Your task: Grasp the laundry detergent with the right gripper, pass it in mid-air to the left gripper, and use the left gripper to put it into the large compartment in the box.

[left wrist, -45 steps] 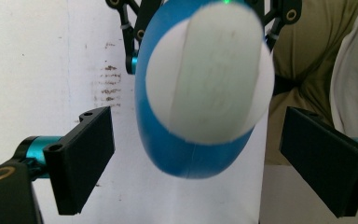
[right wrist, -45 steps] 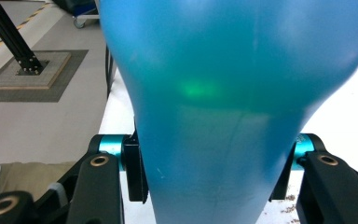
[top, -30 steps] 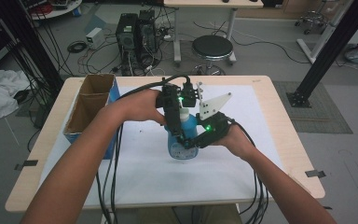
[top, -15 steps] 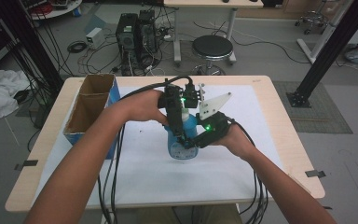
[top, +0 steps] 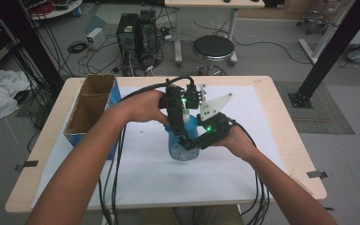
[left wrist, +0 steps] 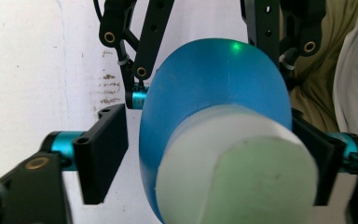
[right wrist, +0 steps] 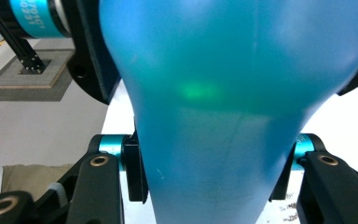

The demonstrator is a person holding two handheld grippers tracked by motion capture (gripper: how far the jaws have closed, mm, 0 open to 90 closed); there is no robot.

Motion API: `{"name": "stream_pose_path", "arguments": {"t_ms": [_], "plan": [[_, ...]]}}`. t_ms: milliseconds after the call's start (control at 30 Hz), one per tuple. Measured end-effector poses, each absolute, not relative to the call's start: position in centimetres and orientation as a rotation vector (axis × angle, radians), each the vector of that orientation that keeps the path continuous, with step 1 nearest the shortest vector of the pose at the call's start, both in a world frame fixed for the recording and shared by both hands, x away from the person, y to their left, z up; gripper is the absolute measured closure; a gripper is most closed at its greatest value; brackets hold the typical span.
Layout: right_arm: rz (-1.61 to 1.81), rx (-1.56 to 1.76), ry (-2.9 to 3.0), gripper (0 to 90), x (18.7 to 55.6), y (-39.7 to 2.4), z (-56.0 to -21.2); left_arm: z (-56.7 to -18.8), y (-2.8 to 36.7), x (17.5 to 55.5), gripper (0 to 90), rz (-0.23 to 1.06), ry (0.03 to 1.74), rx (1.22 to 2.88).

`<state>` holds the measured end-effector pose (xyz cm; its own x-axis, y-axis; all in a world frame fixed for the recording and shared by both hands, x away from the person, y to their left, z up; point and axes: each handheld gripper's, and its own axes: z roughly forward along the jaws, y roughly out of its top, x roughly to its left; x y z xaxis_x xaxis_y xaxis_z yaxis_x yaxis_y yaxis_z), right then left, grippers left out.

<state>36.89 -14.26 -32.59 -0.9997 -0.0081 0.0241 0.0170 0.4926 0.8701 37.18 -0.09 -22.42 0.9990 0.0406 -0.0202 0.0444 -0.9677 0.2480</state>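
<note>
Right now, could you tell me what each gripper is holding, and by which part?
The right gripper clamps the blue bottle around its body. The left gripper straddles the white cap, jaws just closing, one pad still apart.

- High view: fixed overhead, looks forward and down across the white-topped wooden table [top: 243,187].
- Left gripper view: looks down, very close onto the blue plastic bottle's white cap [left wrist: 235,177].
- Right gripper view: level, near-touching the same bottle's body [right wrist: 223,93].
- All three share it [top: 182,140].

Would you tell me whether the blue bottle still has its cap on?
On: the white cap sits atop the blue bottle.
</note>
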Motion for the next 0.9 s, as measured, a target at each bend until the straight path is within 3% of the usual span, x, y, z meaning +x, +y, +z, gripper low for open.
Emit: {"name": "stream_pose_path", "arguments": {"t_ms": [900], "plan": [[-1.573,-0.006,-2.686,45.8,36.75,-14.36,-32.55,-22.30,-0.18,36.84,37.5,-0.026,0.027,2.875]]}}
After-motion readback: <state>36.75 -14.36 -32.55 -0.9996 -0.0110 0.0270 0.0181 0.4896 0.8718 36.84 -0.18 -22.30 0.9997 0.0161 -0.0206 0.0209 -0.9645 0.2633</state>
